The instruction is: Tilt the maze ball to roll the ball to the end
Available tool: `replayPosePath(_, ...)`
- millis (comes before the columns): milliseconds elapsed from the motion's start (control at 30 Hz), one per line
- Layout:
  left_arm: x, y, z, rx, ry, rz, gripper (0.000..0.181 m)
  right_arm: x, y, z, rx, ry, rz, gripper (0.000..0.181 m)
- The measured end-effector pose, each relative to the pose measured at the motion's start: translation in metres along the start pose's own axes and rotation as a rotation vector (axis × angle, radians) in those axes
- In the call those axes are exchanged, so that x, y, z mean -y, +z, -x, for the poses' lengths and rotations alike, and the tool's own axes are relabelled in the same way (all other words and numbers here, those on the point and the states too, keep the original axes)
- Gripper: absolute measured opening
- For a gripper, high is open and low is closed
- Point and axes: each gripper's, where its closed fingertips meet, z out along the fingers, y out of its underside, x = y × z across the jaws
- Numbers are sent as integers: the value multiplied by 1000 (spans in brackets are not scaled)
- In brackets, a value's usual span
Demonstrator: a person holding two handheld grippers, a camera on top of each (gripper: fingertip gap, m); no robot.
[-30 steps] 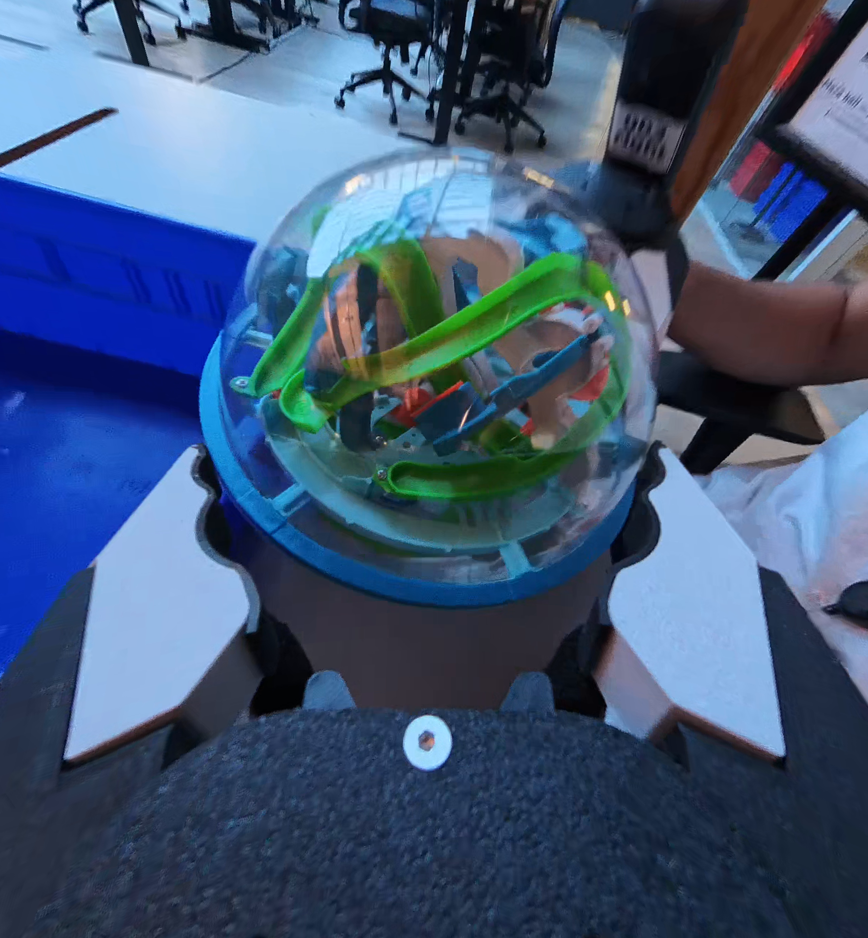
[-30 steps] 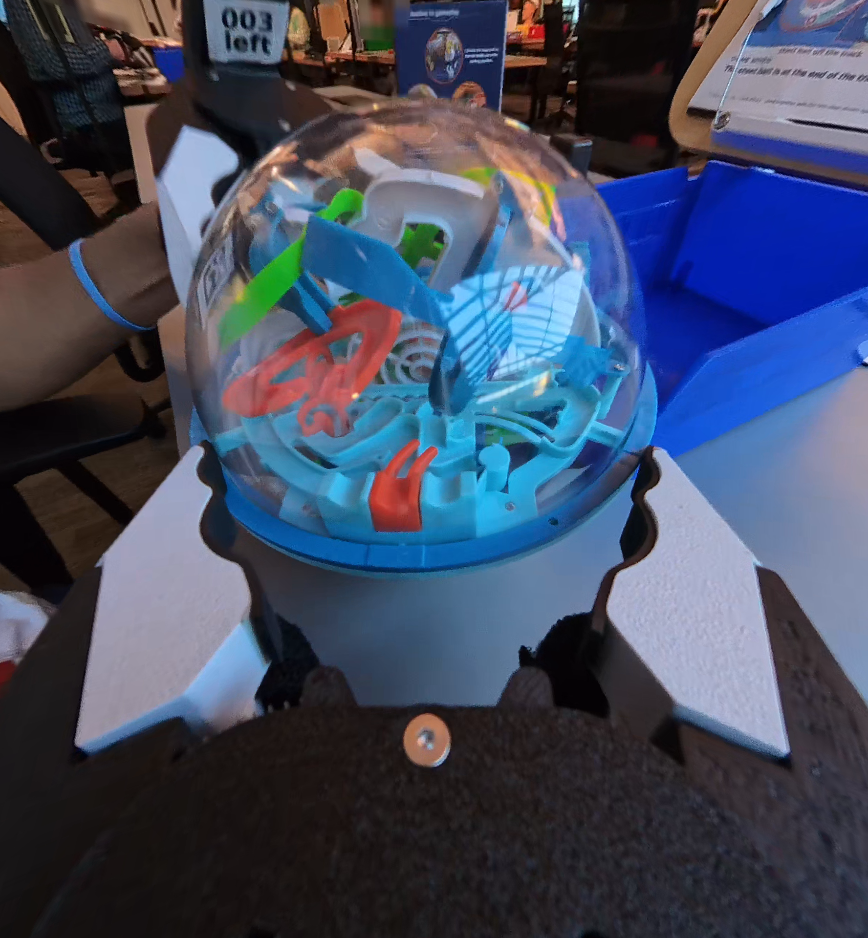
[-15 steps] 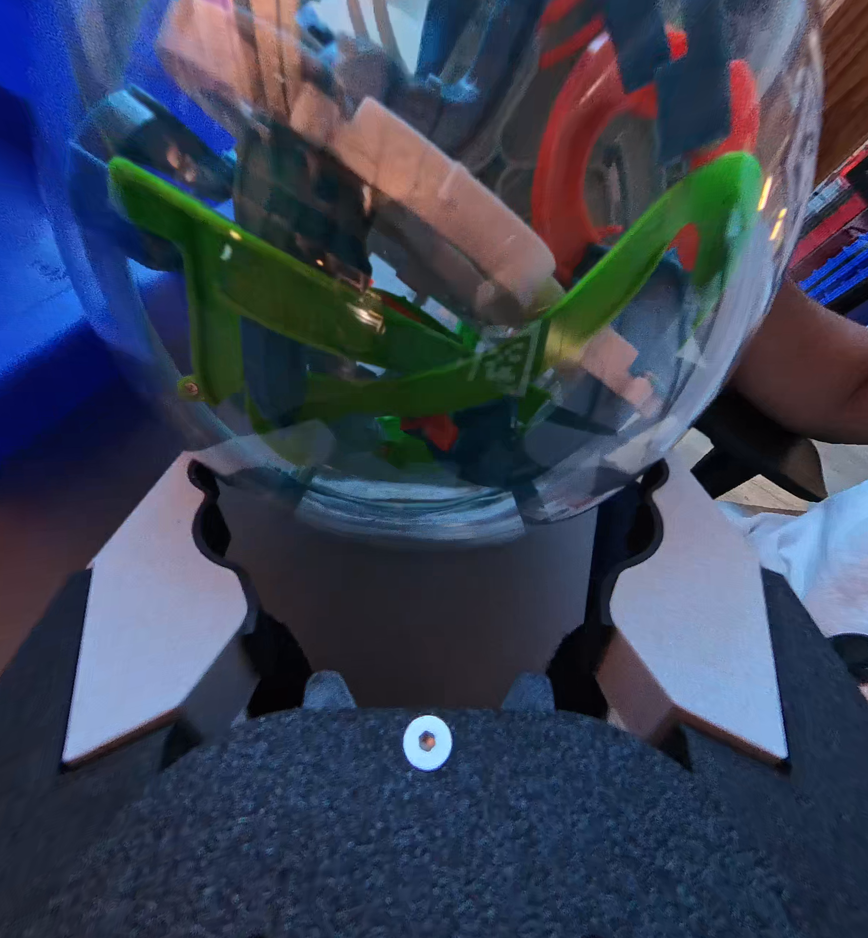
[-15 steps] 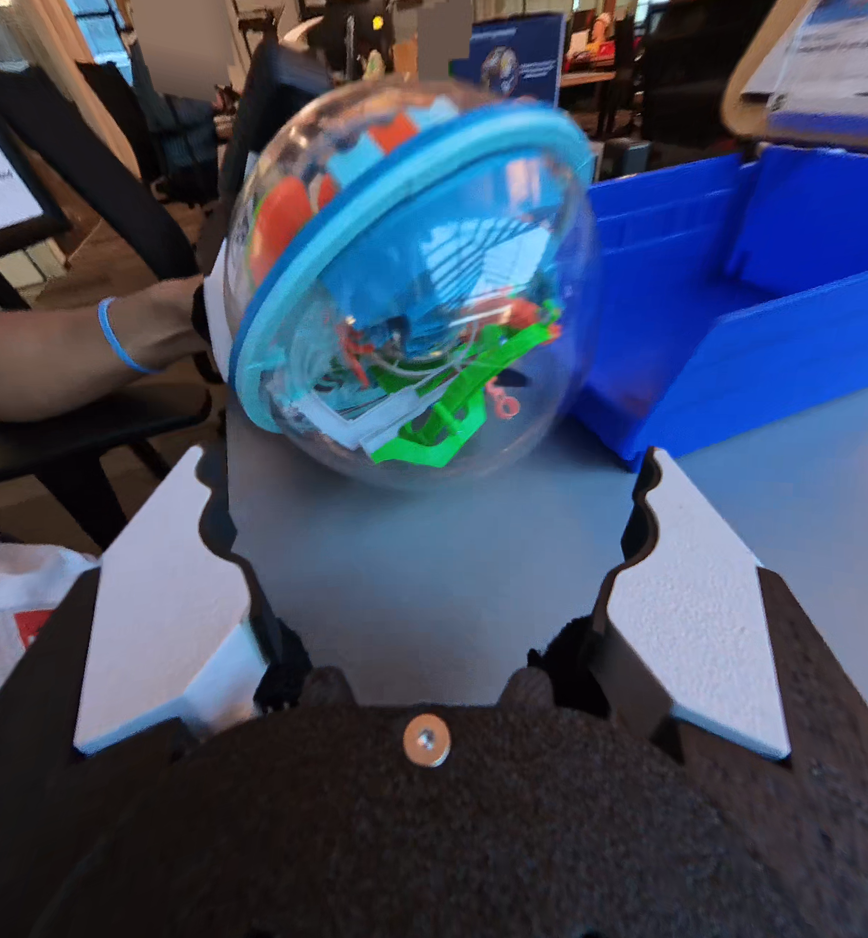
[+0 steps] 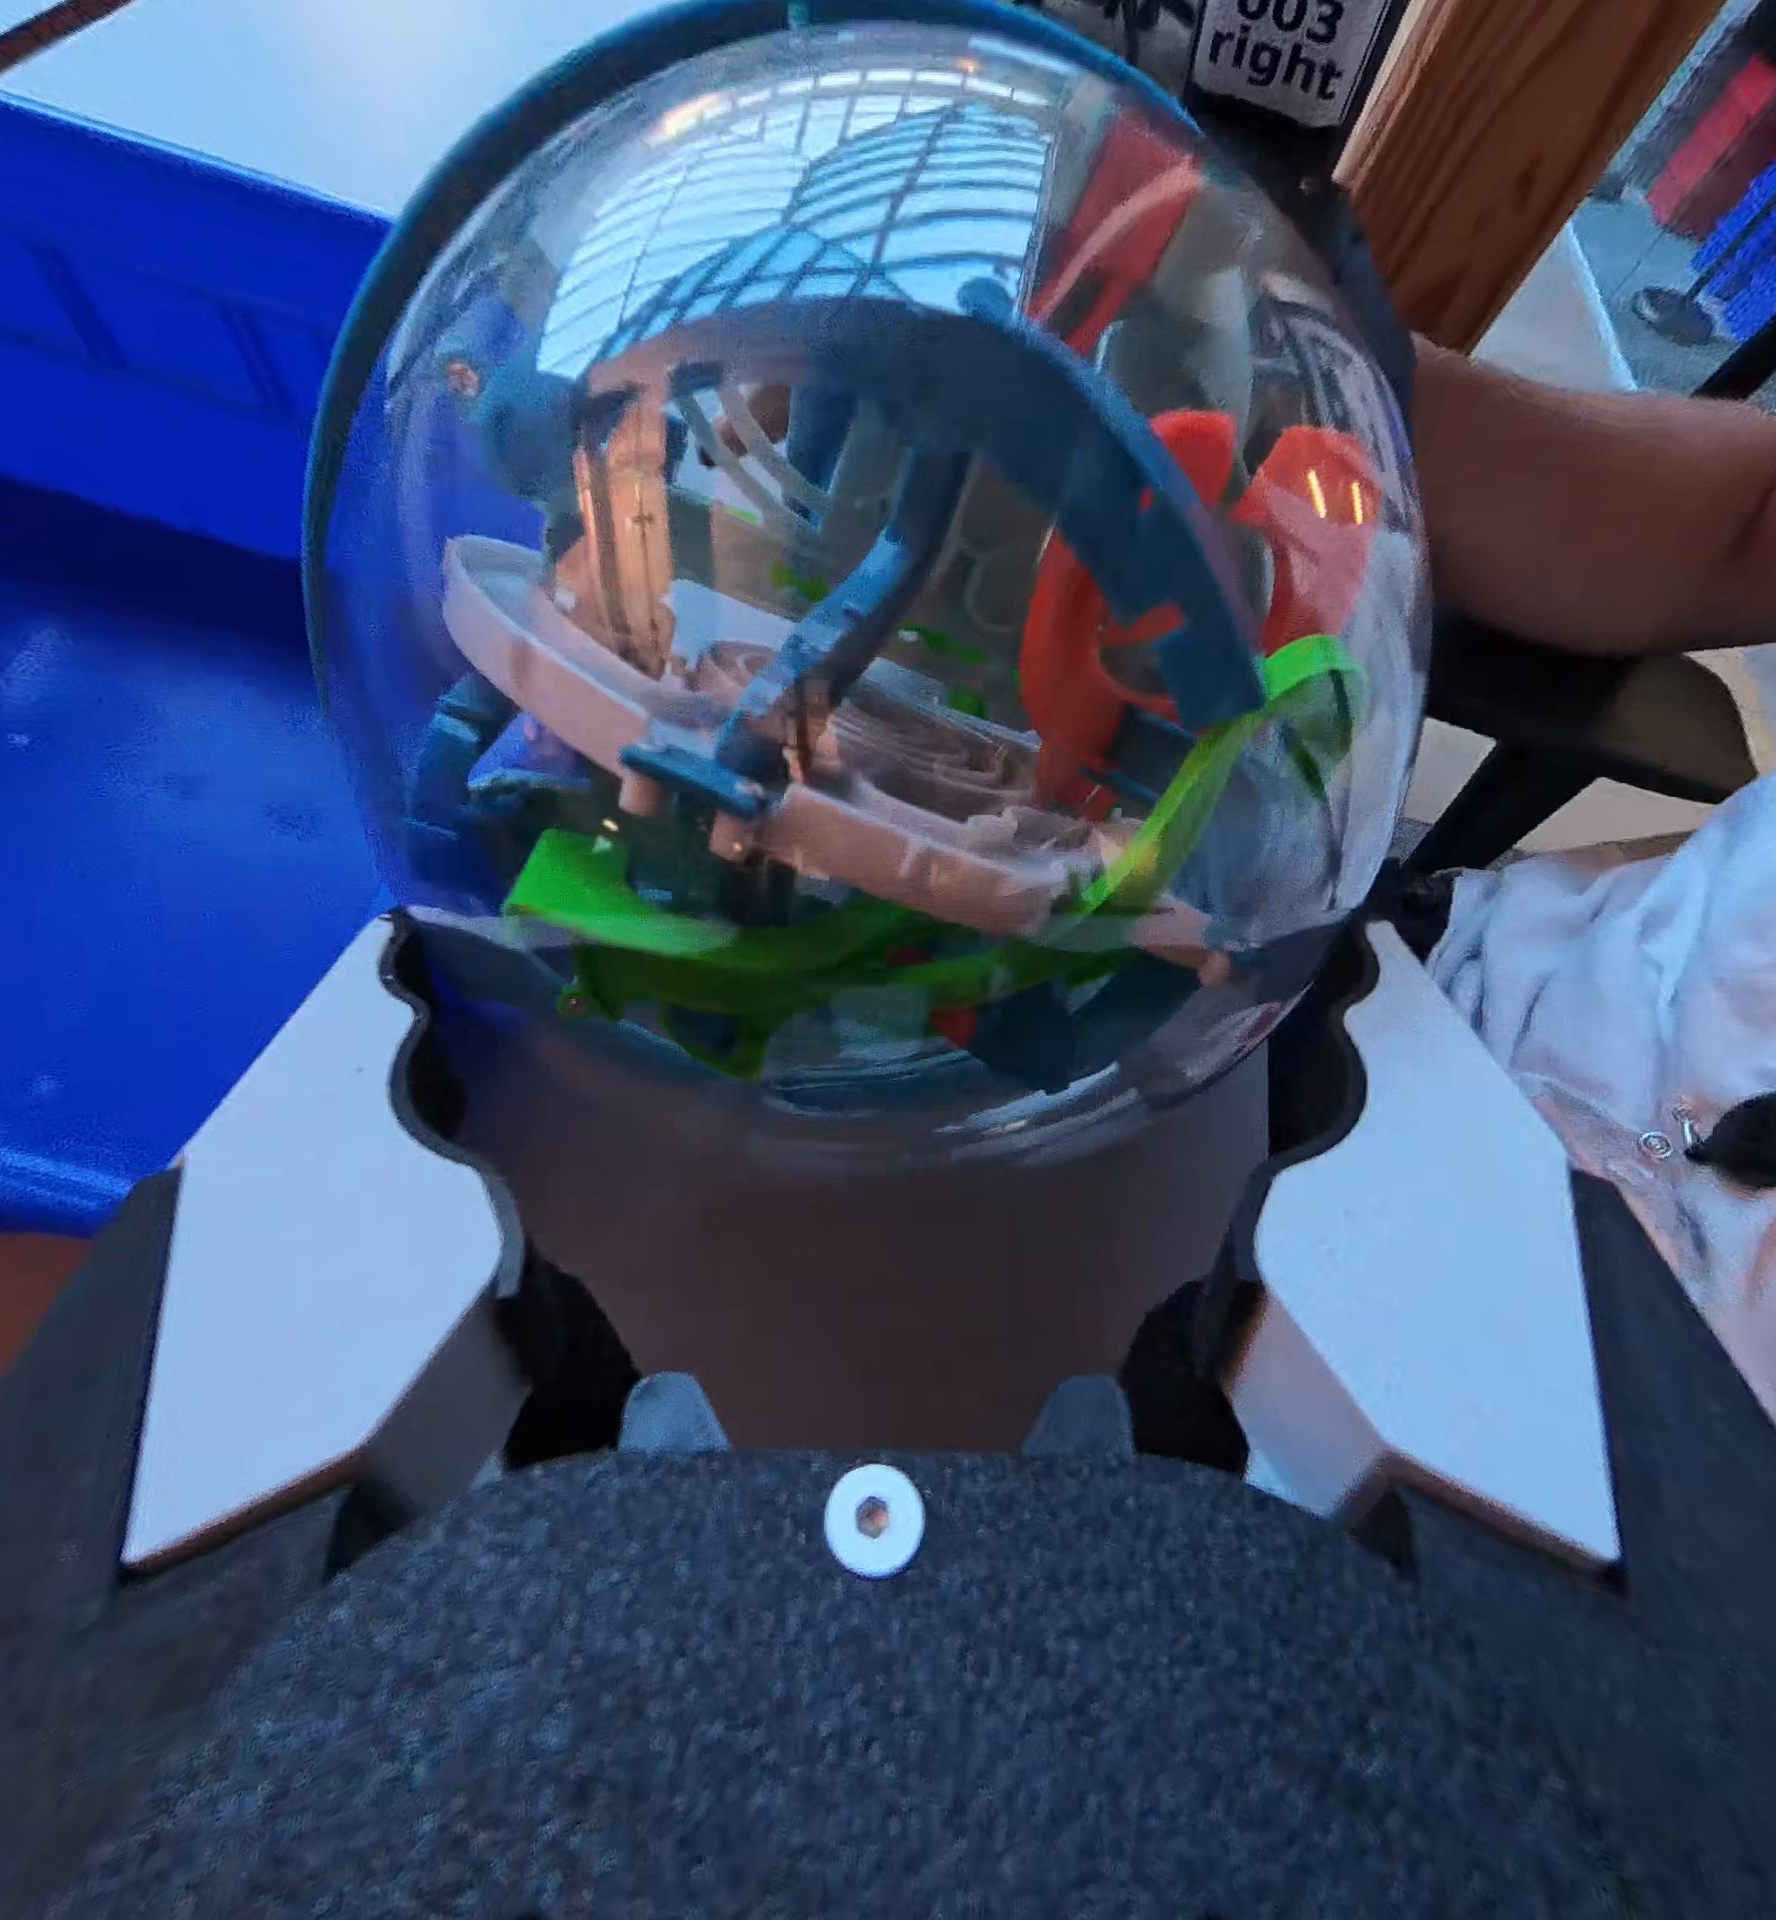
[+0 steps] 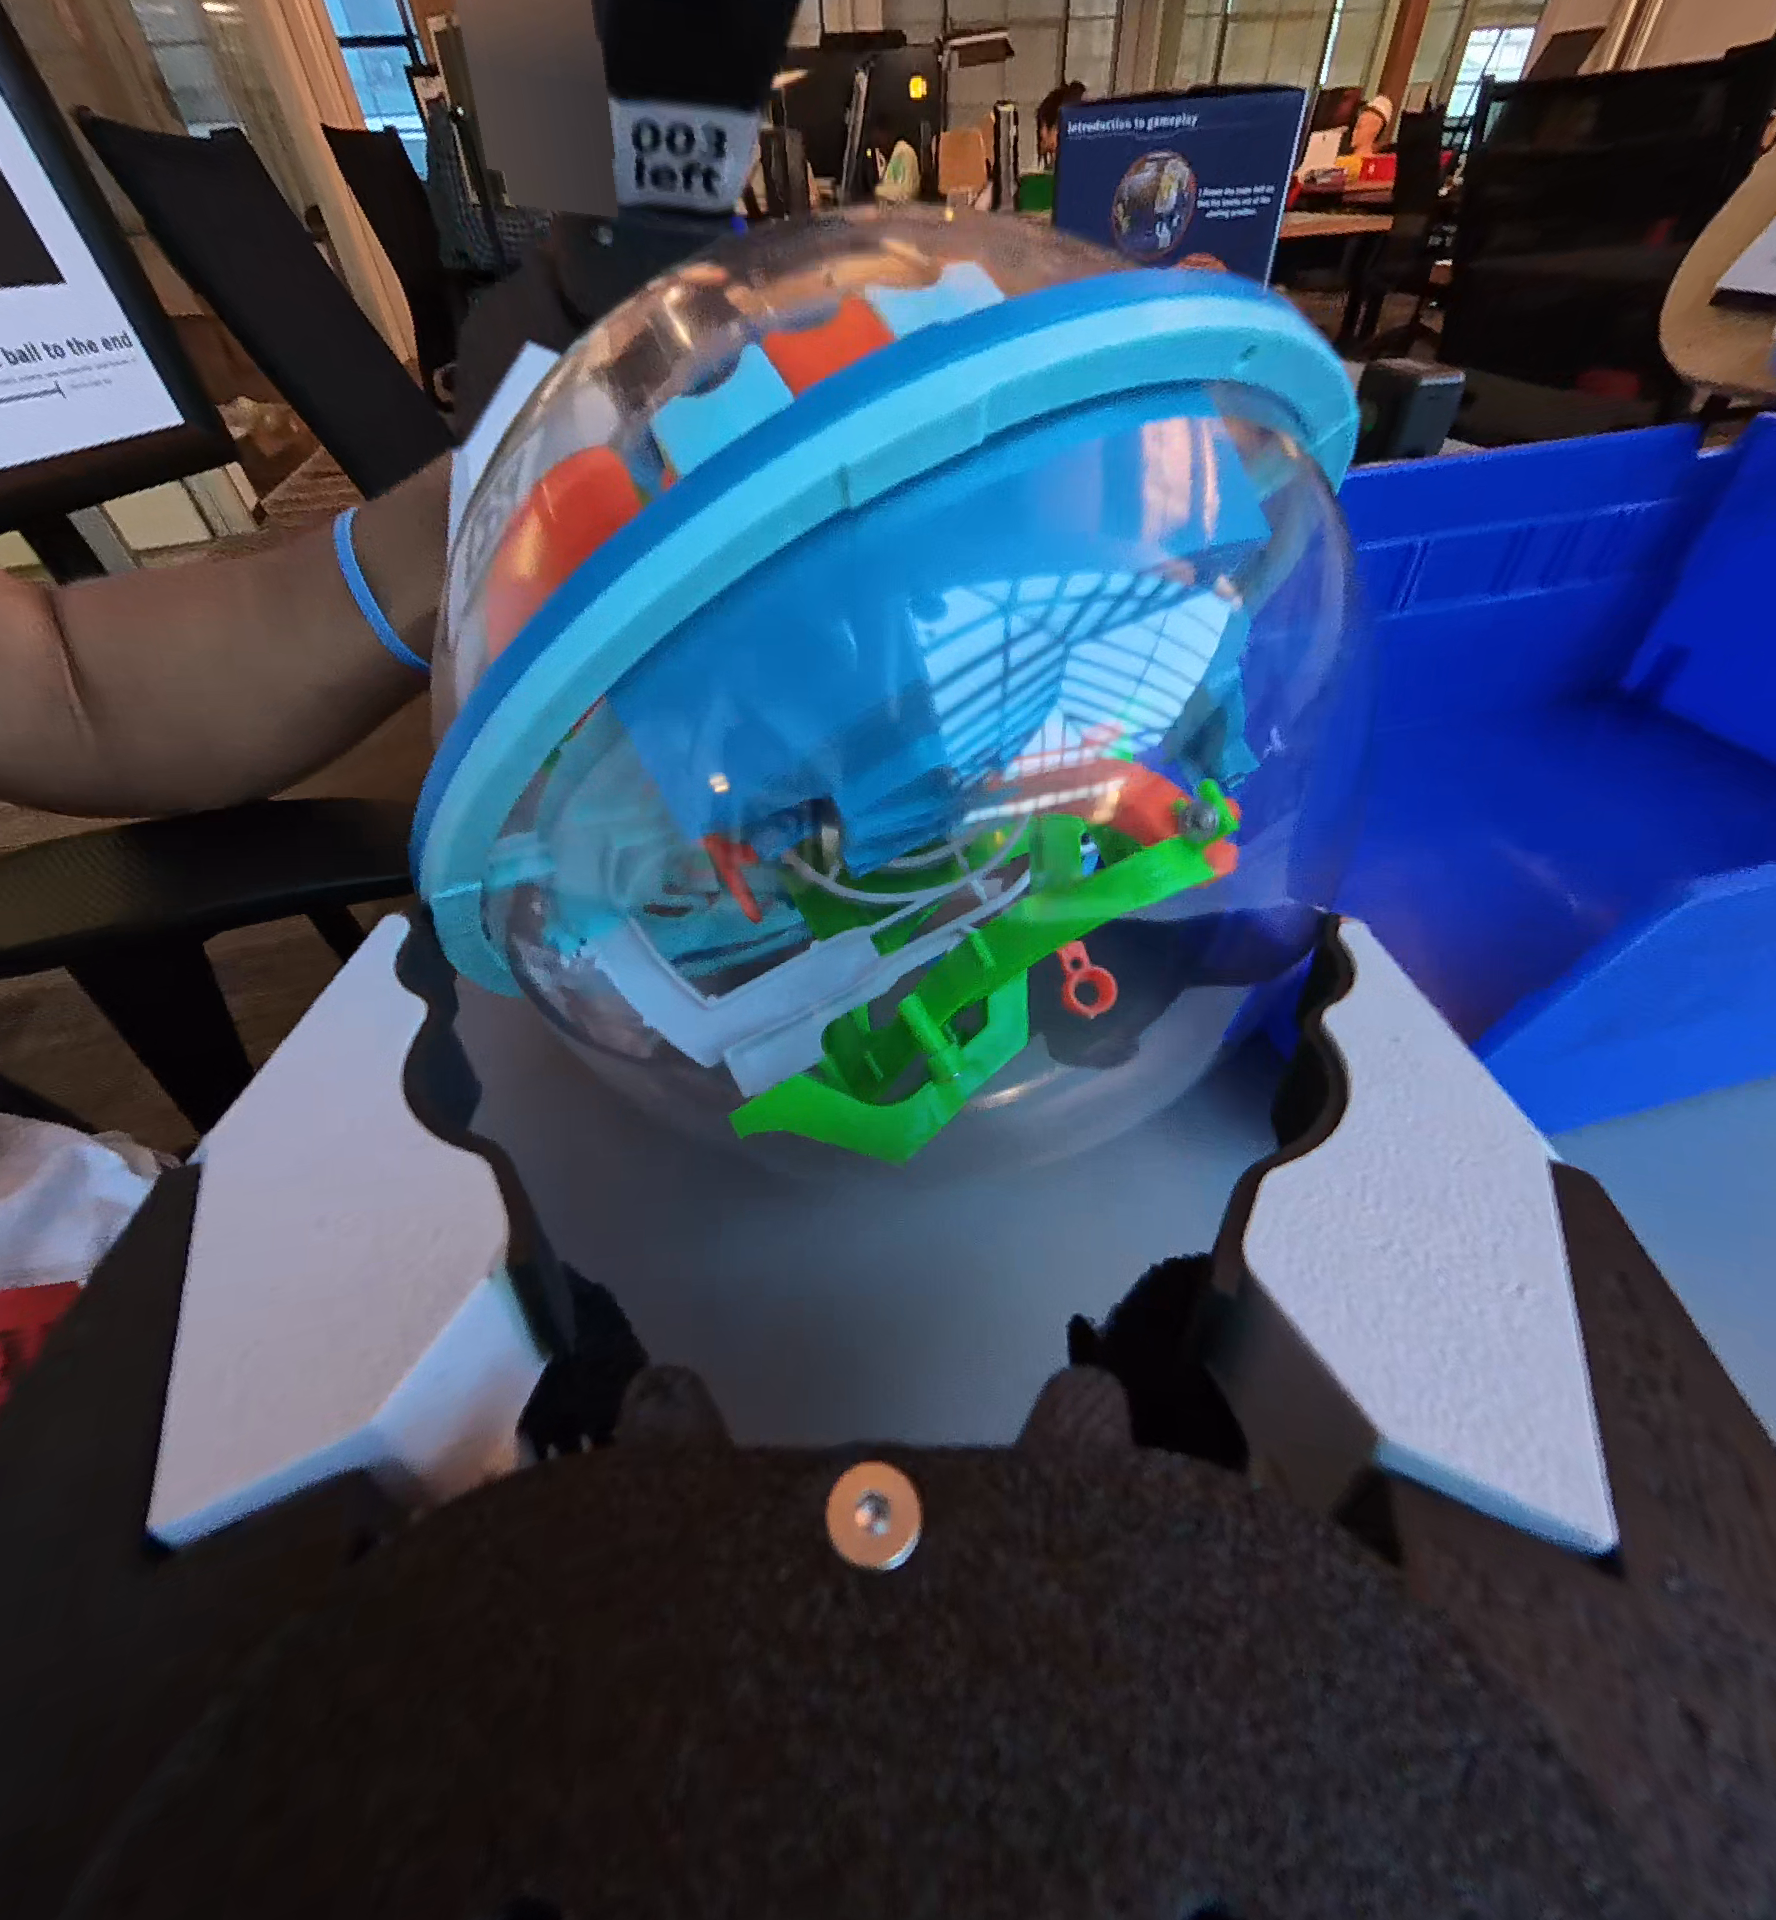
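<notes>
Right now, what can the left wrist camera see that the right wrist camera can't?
Only the left wrist view shows the pinkish maze disc inside the maze ball and a wooden post behind it. Only the right wrist view shows the ball's light blue ring, a small steel ball on the green track, and a blue wristband. Both show the clear ball, the blue bin and wide-apart white fingers.

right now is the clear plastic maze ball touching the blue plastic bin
Cannot tell. In the right wrist view the clear plastic maze ball overlaps the blue plastic bin behind it, so neither a contact nor a gap shows.
</notes>
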Motion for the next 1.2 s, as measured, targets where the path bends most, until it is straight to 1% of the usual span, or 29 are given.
replayPosePath(67, -5, 2, -4, -26, -50, -13, 159, 6, -2, 3, 18, 11, -7, 154)
replayPosePath(133, -7, 3, -11, -71, -110, -60, 159, 16, -4, 6, 29, 32, -10, 154)
replayPosePath(200, -10, 7, -20, -132, -169, -87, 159, 30, -7, 10, 39, 47, -17, 154)
replayPosePath(267, -9, 12, -32, -193, -192, -114, 159, 50, -10, 15, 50, 18, -18, 154)
replayPosePath(333, -3, 19, -48, -266, -190, -144, 159, 76, -14, 24, 66, -27, -15, 154)
replayPosePath(400, 6, 25, -63, -311, -158, -170, 158, 97, -17, 35, 80, -86, 24, 154)
replayPosePath(533, 25, 23, -71, -291, -101, -241, 158, 112, -26, 45, 67, -172, 125, 154)
replayPosePath(600, 26, 23, -72, -284, -96, -245, 158, 113, -26, 46, 68, -181, 152, 154)
replayPosePath(667, 19, 27, -72, -279, -92, -211, 157, 108, -24, 47, 80, -192, 176, 154)
replayPosePath(733, 9, 33, -70, -266, -100, -178, 157, 98, -22, 45, 89, -190, 193, 154)
replayPosePath(867, -14, 46, -58, -221, -137, -93, 157, 72, -15, 31, 78, -121, 218, 154)
replayPosePath(1033, -31, 55, -49, -170, -167, 18, 157, 51, -13, 20, 75, -81, 244, 153)
replayPosePath(1200, -46, 61, -45, -104, -139, 121, 159, 50, -6, 20, 109, -104, 232, 153)
